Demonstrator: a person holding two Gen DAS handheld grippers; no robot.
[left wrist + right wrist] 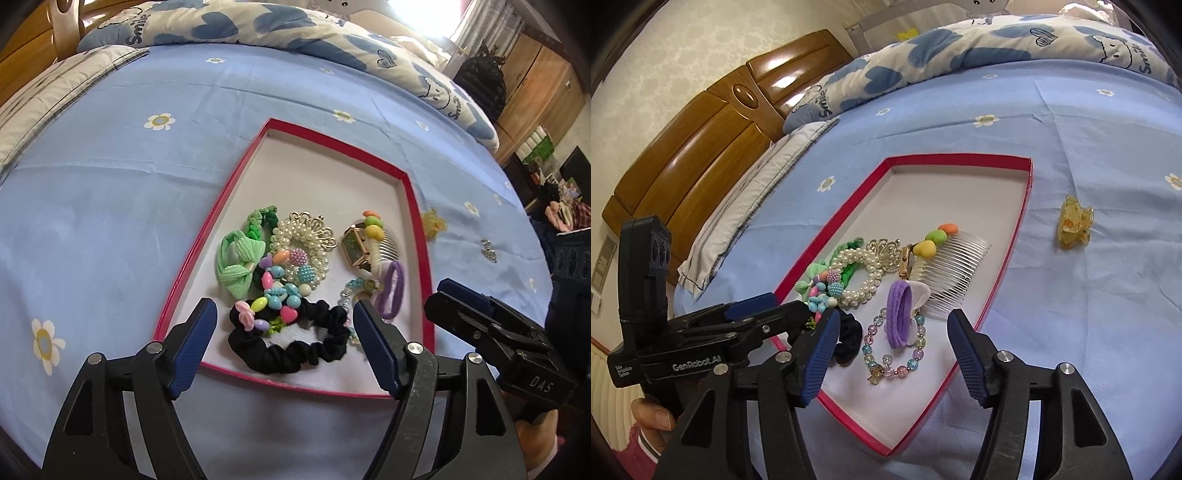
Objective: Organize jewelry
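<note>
A red-rimmed tray [413,206] with a white floor lies on the blue flowered sheet. It holds a black scrunchie [295,350], a green bow tie [240,266], a pearl bracelet [303,229] with a gold crown, coloured beads [280,288], a gold watch [356,247], a clear comb [960,266], a purple hair tie [901,317] and a pastel bead bracelet [886,365]. My left gripper [284,314] hangs open above the scrunchie, touching nothing. My right gripper [894,321] is open over the purple tie, holding nothing.
A yellow hair claw [1075,225] and a small sparkly piece [489,249] lie on the sheet right of the tray. A folded quilt [960,48] runs along the far side. The wooden headboard [701,147] stands at the left, with a pillow [738,229] below it.
</note>
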